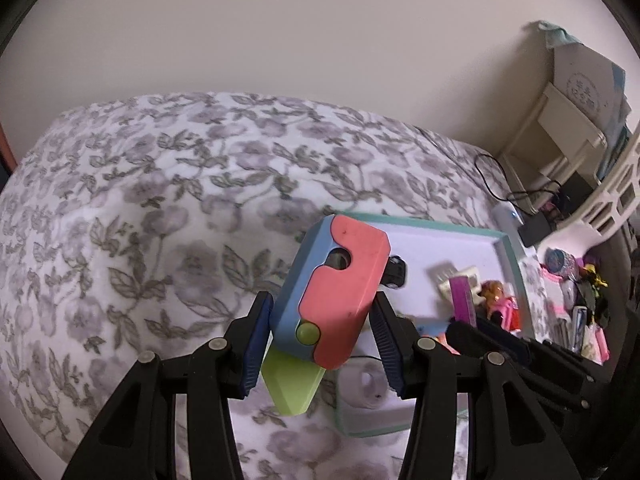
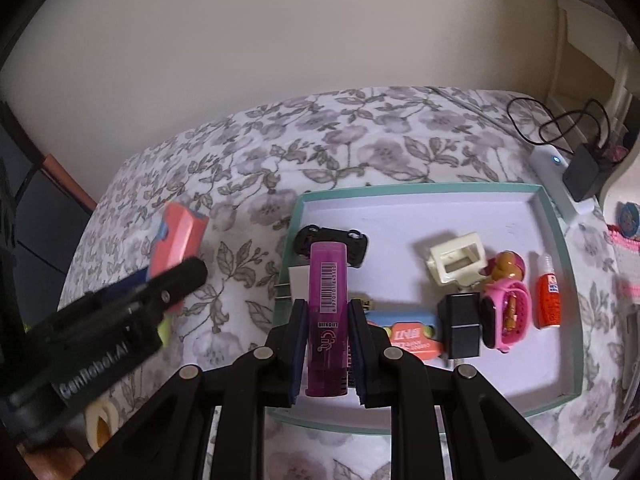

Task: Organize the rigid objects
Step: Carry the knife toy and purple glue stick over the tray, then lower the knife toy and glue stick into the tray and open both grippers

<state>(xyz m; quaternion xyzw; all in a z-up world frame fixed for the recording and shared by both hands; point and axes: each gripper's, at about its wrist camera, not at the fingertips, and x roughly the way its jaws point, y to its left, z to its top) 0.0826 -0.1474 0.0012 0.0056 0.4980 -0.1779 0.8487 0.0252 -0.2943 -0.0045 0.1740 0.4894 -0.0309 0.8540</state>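
With several small toys already in the teal-rimmed white cardboard tray [image 2: 554, 232], my left gripper [image 1: 320, 340] clamps a coral-and-blue plastic toy knife [image 1: 336, 292] and my right gripper [image 2: 326, 344] a translucent purple plastic lighter [image 2: 327, 312], both unplaced.

Plain cream wall [image 1: 280, 20], floral grey-and-white bedspread [image 1: 140, 220], cream shelving [image 1: 568, 128] at right, soft even light
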